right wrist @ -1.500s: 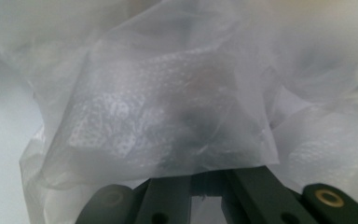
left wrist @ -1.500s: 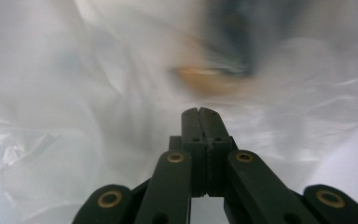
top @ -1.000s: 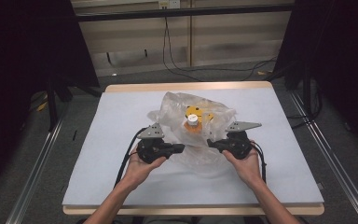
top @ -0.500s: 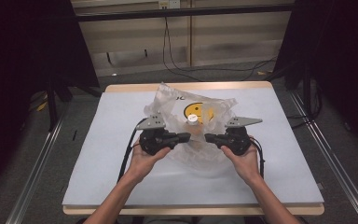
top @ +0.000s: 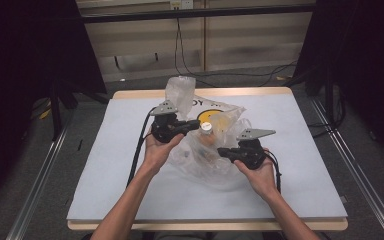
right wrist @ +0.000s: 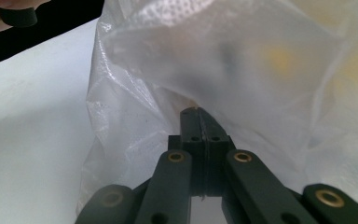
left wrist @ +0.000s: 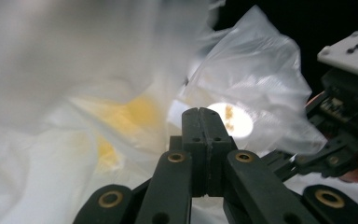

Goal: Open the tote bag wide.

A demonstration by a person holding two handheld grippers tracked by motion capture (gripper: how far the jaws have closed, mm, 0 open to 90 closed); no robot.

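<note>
The crumpled translucent plastic bag with a yellow printed emblem [top: 215, 137] lies at the centre of the white tabletop [top: 105, 165], partly lifted off it on the left-hand side. A white-capped bottle [top: 206, 128] stands inside the bag, between the two grippers.

Left gripper [top: 192, 126]: held in the person's left hand [top: 157, 150] at the bag's upper left edge, pointing towards the bottle cap. In the left gripper view its jaws stand fully closed, pad against pad, with the bag film bunched directly in front of and around the tips [left wrist: 203, 114]. The film appears pinched at the tips; the seam itself shows no visible thickness of plastic. A flap of the bag rises above this gripper.

Right gripper [top: 221, 151]: held in the person's right hand [top: 260, 172] at the bag's lower right edge, pointing left into the bag. In the right gripper view its jaws are likewise closed, and a fold of film meets the tips [right wrist: 196, 112] and drapes away above and to both sides, consistent with a grip on the bag's edge.

The bag spans the gap between both sets of jaws, with the bottle lying closer to the left gripper
</note>
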